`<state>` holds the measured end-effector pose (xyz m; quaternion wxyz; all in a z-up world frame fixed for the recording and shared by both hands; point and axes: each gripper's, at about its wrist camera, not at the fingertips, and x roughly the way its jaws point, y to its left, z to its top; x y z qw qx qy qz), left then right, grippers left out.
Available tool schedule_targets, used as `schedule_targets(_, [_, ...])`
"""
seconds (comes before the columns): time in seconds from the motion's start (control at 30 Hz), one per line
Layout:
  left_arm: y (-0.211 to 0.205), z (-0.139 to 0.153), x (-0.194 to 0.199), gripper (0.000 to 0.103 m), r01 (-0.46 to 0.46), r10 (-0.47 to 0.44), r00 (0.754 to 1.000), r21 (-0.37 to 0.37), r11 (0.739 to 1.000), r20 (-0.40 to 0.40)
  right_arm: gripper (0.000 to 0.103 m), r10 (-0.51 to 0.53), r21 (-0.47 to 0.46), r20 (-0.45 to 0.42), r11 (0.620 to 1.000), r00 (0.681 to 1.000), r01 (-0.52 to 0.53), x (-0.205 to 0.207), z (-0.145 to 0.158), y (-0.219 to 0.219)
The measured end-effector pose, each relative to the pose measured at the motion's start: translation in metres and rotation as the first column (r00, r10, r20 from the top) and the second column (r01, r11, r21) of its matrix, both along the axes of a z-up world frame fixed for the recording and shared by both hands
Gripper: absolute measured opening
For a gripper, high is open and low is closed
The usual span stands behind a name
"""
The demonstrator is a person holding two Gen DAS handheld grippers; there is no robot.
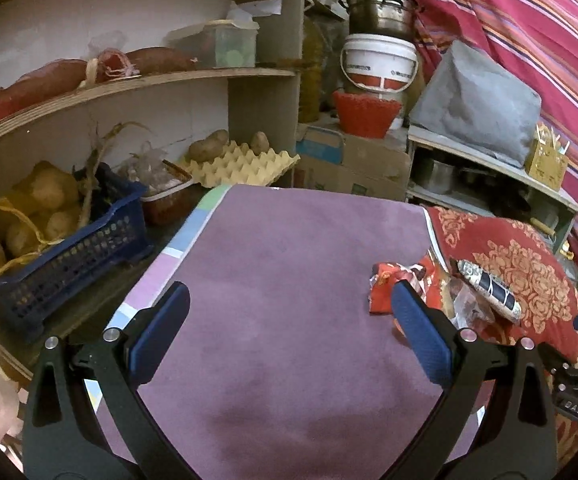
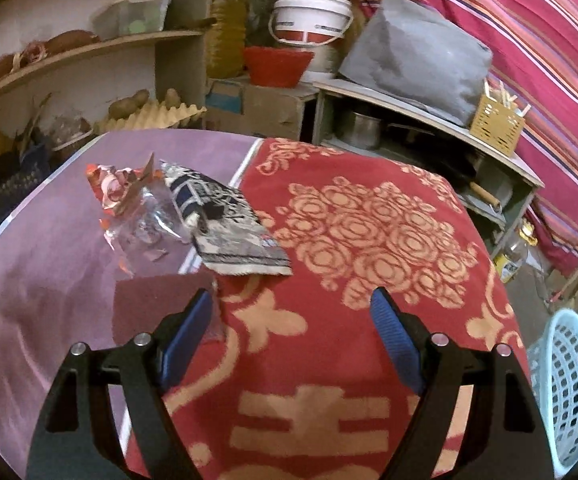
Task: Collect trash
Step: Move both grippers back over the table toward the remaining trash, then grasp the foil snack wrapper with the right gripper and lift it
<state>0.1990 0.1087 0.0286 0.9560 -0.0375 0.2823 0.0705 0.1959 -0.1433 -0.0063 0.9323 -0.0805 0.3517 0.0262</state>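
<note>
A flat purple cloth surface (image 1: 289, 280) and a red floral-patterned blanket (image 2: 369, 232) lie open to approach from above. Crumpled red, clear and dark-printed wrappers (image 2: 177, 208) straddle their seam. A pale blue plastic mesh basket (image 2: 569, 392) stands beside the blanket's right edge; cluttered wooden shelves (image 1: 149, 80) crowd the left.

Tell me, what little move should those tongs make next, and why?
Probably the right tongs should ease forward and to the left toward the black-and-white wrapper. They stand open with nothing between them, and that wrapper lies nearest, flat where the red patterned cloth meets the purple one. The red wrapper and clear plastic lie beyond it. A light blue basket waits at the right.
</note>
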Motion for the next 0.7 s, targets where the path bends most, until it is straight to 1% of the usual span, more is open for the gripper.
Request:
schedule_targets(0.07, [-0.004, -0.004, 0.002, 0.097, 0.014, -0.014, 1.000, 0.004, 1.000, -0.009, 0.080, 0.010, -0.018, -0.003, 1.000, 1.000, -0.010, 0.007, -0.002, 0.007])
schedule_targets(0.23, [-0.006, -0.016, 0.007, 0.097, 0.023, -0.022, 0.999, 0.023, 0.999, -0.033, 0.078, 0.027, -0.017, -0.023, 0.999, 0.999, -0.028, 0.020, -0.008, 0.014])
schedule_targets(0.3, [-0.003, -0.021, 0.009, 0.097, 0.016, -0.016, 0.999, 0.020, 1.000, -0.042, 0.069, 0.036, -0.016, -0.029, 0.999, 0.999, -0.036, 0.025, -0.011, 0.016])
schedule_targets(0.33, [-0.001, -0.023, 0.010, 0.097, 0.015, -0.014, 0.999, 0.013, 1.000, -0.044, 0.063, 0.045, -0.013, -0.038, 0.999, 0.998, -0.045, 0.028, -0.012, 0.018])
schedule_targets(0.37, [0.002, -0.026, 0.011, 0.097, 0.010, -0.010, 0.999, 0.000, 1.000, -0.049, 0.060, 0.049, -0.012, -0.040, 0.999, 0.998, -0.049, 0.029, -0.013, 0.018])
schedule_targets(0.4, [0.004, -0.029, 0.013, 0.097, 0.007, -0.008, 0.998, -0.005, 1.000, -0.056, 0.059, 0.054, -0.011, -0.039, 0.998, 0.998, -0.054, 0.032, -0.013, 0.019])
schedule_targets(0.47, [0.005, -0.033, 0.016, 0.097, 0.007, -0.007, 0.998, 0.000, 1.000, -0.062, 0.053, 0.070, -0.004, -0.027, 0.998, 0.997, -0.070, 0.035, -0.011, 0.022])
schedule_targets(0.5, [0.005, -0.035, 0.017, 0.097, 0.004, -0.003, 0.998, 0.004, 1.000, -0.062, 0.052, 0.083, -0.001, -0.020, 0.997, 0.996, -0.083, 0.036, -0.009, 0.024])
schedule_targets(0.6, [0.002, -0.036, 0.020, 0.097, 0.012, -0.011, 0.997, 0.009, 1.000, -0.074, 0.042, 0.119, -0.021, -0.001, 0.993, 0.993, -0.119, 0.038, -0.006, 0.031])
schedule_targets(0.7, [-0.003, -0.035, 0.020, 0.097, 0.022, -0.023, 0.997, -0.004, 1.000, -0.077, 0.030, 0.135, -0.021, 0.007, 0.991, 0.991, -0.135, 0.040, -0.006, 0.032])
